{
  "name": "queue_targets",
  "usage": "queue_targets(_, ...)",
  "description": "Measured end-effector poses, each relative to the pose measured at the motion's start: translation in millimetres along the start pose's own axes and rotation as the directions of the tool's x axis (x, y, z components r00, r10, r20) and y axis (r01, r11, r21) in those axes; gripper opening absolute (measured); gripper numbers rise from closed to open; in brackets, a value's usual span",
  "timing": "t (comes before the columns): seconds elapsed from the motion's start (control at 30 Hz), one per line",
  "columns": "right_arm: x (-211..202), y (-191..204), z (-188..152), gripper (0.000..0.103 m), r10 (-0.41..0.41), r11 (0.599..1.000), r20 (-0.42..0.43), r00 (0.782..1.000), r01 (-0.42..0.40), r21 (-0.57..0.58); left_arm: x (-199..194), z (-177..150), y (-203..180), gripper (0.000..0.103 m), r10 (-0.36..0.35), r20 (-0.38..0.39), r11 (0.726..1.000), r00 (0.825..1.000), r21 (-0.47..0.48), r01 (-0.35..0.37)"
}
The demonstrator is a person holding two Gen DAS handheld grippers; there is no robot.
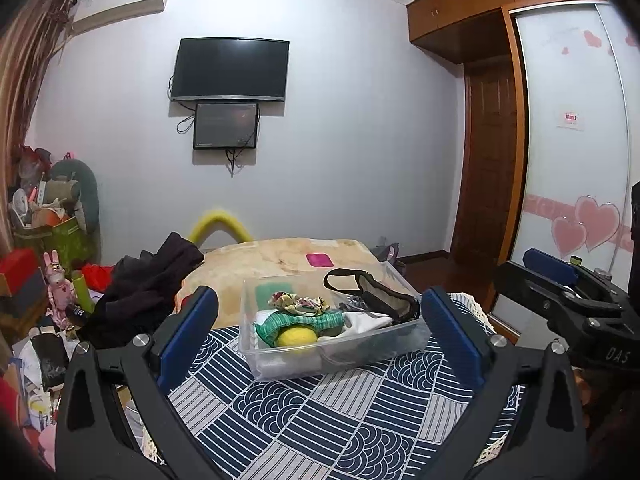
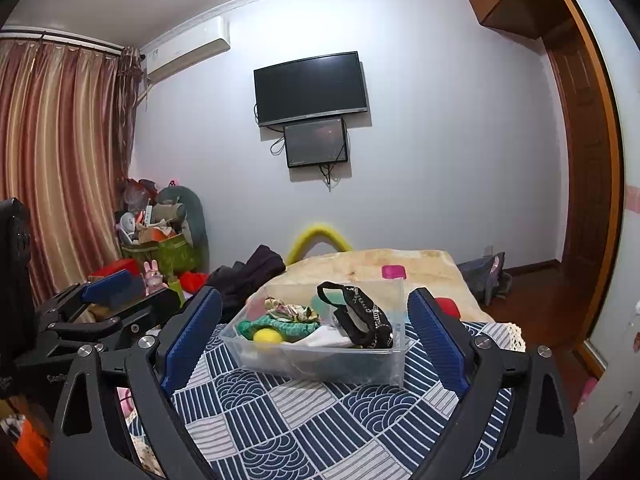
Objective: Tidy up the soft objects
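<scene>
A clear plastic bin [image 1: 360, 354] [image 2: 320, 364] stands on the blue patterned cloth [image 1: 320, 420] [image 2: 312, 432]. It holds a yellow ball [image 1: 296, 337] [image 2: 267, 336], a green knit piece [image 1: 304, 320] [image 2: 288, 326], a floral scrunchie [image 1: 298, 303] [image 2: 290, 311], white fabric [image 1: 366, 320] and a black pouch [image 1: 380, 294] [image 2: 362, 318]. My left gripper [image 1: 320, 344] is open and empty, just short of the bin. My right gripper [image 2: 316, 344] is open and empty too, also in front of the bin. It shows at the right of the left view [image 1: 568, 300].
Beyond the cloth lies a beige blanket [image 1: 280, 258] with a pink item [image 1: 319, 260] [image 2: 393, 271] on it and a red item [image 2: 447, 306]. Dark clothes [image 1: 148, 280] are heaped at the left. Clutter and boxes [image 1: 44, 240] fill the left corner. A wardrobe [image 1: 572, 140] stands right.
</scene>
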State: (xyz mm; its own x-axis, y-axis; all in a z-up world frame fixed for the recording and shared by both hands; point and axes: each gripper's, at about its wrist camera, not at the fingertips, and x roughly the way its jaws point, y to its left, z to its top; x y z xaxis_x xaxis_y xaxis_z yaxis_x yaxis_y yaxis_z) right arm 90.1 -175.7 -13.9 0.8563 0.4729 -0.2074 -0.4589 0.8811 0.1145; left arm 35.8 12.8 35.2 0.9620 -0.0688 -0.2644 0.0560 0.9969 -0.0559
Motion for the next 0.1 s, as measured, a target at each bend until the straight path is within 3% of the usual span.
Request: queue_targets(0.1, 0.4, -0.3, -0.2, 0.094, 0.002, 1.0, -0.001, 1.0, -0.002, 0.0, -0.3, -0.6, -0.5, 0.103, 0.006, 0.006, 1.0, 1.0, 0.0, -0.006)
